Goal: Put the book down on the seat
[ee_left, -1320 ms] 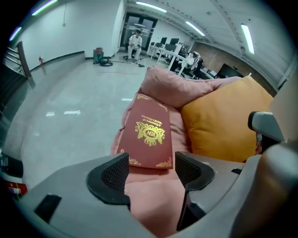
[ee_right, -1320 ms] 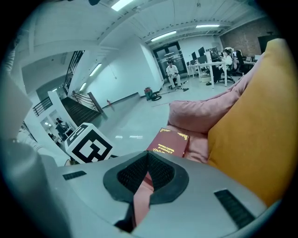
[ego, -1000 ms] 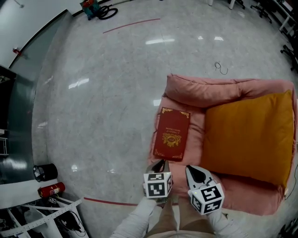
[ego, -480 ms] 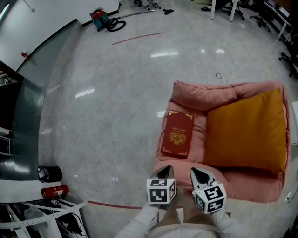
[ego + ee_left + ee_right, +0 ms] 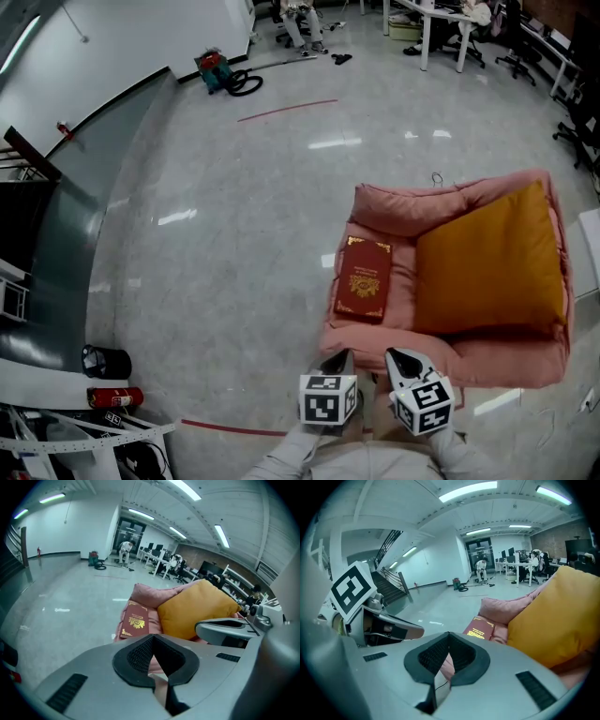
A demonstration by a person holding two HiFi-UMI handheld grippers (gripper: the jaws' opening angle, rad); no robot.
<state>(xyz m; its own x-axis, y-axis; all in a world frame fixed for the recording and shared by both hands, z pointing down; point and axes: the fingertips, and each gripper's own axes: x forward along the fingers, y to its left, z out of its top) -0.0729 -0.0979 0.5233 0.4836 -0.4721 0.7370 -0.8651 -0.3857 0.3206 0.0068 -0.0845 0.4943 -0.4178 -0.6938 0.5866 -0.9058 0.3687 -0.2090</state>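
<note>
A dark red book (image 5: 365,291) with gold ornament lies flat on the left part of the pink seat (image 5: 405,201), beside a large orange cushion (image 5: 489,260). Both grippers hang over the floor in front of the seat, apart from the book. My left gripper (image 5: 337,357) is shut with nothing in it, and my right gripper (image 5: 397,357) next to it is shut and empty too. The left gripper view shows the book (image 5: 134,620) ahead beyond the closed jaw tips (image 5: 153,637). The right gripper view shows the book (image 5: 480,628) to the left of the cushion (image 5: 555,616).
A red fire extinguisher (image 5: 116,397) and a black can (image 5: 105,361) stand at the lower left by a white rack. A red floor line (image 5: 234,429) runs in front of me. A vacuum cleaner (image 5: 221,71), desks and office chairs (image 5: 511,37) are far off.
Both grippers and the head view have drawn back from the seat, so the seat looks smaller and farther. The book stays lying where it was.
</note>
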